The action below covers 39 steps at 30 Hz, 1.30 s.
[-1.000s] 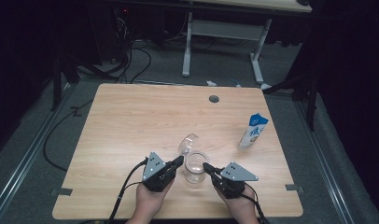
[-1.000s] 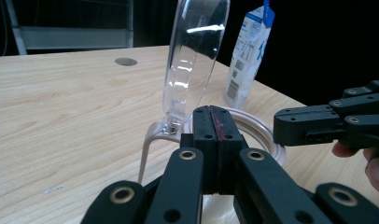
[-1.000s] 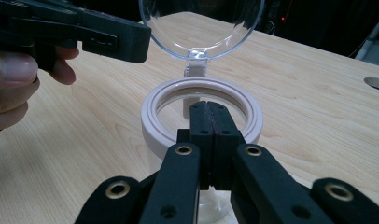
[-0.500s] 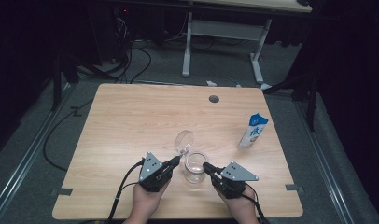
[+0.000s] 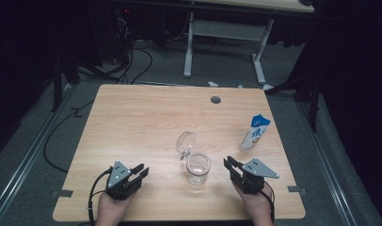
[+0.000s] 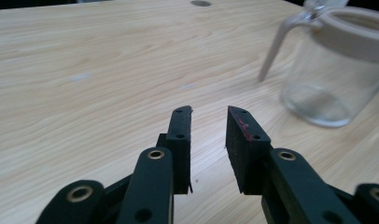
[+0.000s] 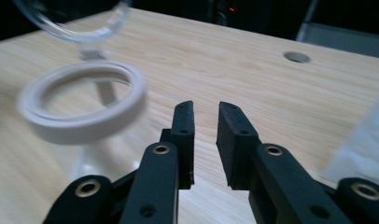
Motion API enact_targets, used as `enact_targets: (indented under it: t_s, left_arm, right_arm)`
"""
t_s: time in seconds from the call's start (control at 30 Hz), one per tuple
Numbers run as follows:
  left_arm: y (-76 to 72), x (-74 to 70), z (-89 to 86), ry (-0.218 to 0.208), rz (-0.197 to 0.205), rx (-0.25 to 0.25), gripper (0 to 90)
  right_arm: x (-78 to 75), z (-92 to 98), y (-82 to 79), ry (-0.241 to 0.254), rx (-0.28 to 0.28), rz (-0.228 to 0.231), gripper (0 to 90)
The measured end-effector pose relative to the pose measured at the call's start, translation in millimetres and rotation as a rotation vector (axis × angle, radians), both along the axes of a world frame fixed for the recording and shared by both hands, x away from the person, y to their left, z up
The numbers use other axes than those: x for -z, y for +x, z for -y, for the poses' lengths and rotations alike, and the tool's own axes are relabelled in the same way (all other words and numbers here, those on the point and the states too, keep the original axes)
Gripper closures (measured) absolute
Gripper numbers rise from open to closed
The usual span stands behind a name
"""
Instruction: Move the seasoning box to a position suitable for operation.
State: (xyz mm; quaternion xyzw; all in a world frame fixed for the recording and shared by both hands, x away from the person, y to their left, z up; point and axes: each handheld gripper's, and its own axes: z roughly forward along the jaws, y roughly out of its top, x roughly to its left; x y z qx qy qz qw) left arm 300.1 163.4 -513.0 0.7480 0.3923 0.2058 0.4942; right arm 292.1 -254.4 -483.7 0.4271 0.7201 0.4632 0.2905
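Observation:
A clear glass jar (image 5: 197, 168) with a pale rim stands upright near the table's front middle, its hinged round lid (image 5: 185, 142) flipped up and back. My left gripper (image 5: 143, 170) rests well to the jar's left. Its jaws have just been opening, with nothing between them. My right gripper (image 5: 228, 164) sits a short way to the jar's right, its jaws likewise just opening on nothing. In the left gripper view, the left gripper (image 6: 208, 112) points past the jar (image 6: 332, 70). In the right gripper view, the right gripper (image 7: 206, 106) has the jar's rim (image 7: 82, 100) at its left.
A small blue and white carton (image 5: 256, 132) stands upright at the right of the wooden table (image 5: 147, 117), blurred at the edge of the right gripper view (image 7: 365, 149). A round cable hole (image 5: 215, 100) lies near the far edge. Cables and a desk frame lie on the floor beyond.
Both grippers have drawn away from the jar, the left far out to the lower left, the right a little to the right. Both pairs of jaws went from shut to parted.

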Motion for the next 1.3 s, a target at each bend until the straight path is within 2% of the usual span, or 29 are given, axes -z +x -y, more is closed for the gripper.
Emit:
enact_targets:
  t_s: [0.13,0.37,0.47,0.5,0.63,0.7,0.8,0.83,0.87,0.9,0.97,1.0,1.07,1.17,1.3]
  left_arm:
    - [-1.7,5.7,-10.2,0.017,-0.008,-0.022,67.8]
    - [3.2,10.1,-10.9,0.096,-0.015,-0.017,61.6]
    - [1.6,11.0,-12.5,0.086,-0.013,-0.012,61.1]
    - [1.2,11.0,-12.5,0.083,-0.008,-0.010,60.3]
    - [0.5,11.1,-9.4,0.097,0.002,-0.002,59.5]
    - [-0.7,10.9,-6.9,0.095,0.011,0.006,59.5]
    - [-1.2,10.1,-4.5,0.103,0.028,0.015,59.3]
    - [-1.5,9.8,-3.7,0.100,0.033,0.018,59.3]
    - [-1.5,9.8,-3.7,0.100,0.033,0.018,59.3]
    - [-2.2,9.5,-3.5,0.100,0.039,0.020,59.3]
    - [-2.9,9.4,-3.7,0.101,0.046,0.017,59.3]
    - [-3.0,9.3,-4.1,0.099,0.048,0.016,59.3]
    - [-3.6,8.7,-5.7,0.090,0.051,0.013,59.3]
    - [-4.6,8.4,-7.5,0.085,0.054,0.009,59.4]
    - [-5.3,8.5,-8.8,0.077,0.053,0.007,59.4]
  right_arm:
    - [7.2,9.1,5.4,-0.003,0.049,-0.025,73.8]
    - [21.0,22.7,14.9,-0.030,0.141,-0.063,70.6]
    - [21.5,27.7,15.9,-0.031,0.174,-0.055,67.4]
    - [21.7,34.1,18.1,-0.016,0.215,-0.058,62.7]
    - [22.2,40.1,22.9,-0.028,0.247,-0.071,58.0]
    - [21.4,43.7,29.1,-0.055,0.272,-0.076,53.0]
    - [19.5,47.4,40.3,-0.065,0.313,-0.087,39.7]
    - [18.3,48.6,47.7,-0.064,0.340,-0.085,34.7]
    - [18.3,48.6,47.7,-0.064,0.340,-0.085,34.7]
    - [17.0,50.0,56.1,-0.048,0.359,-0.091,29.1]
    - [16.3,50.3,59.3,-0.039,0.367,-0.098,26.8]
    - [14.7,50.4,67.2,-0.040,0.387,-0.108,22.6]
    - [13.2,51.1,73.5,-0.027,0.400,-0.110,19.9]
    - [10.7,52.0,83.1,-0.038,0.432,-0.116,15.8]
    - [7.4,53.4,93.0,-0.035,0.465,-0.123,14.5]
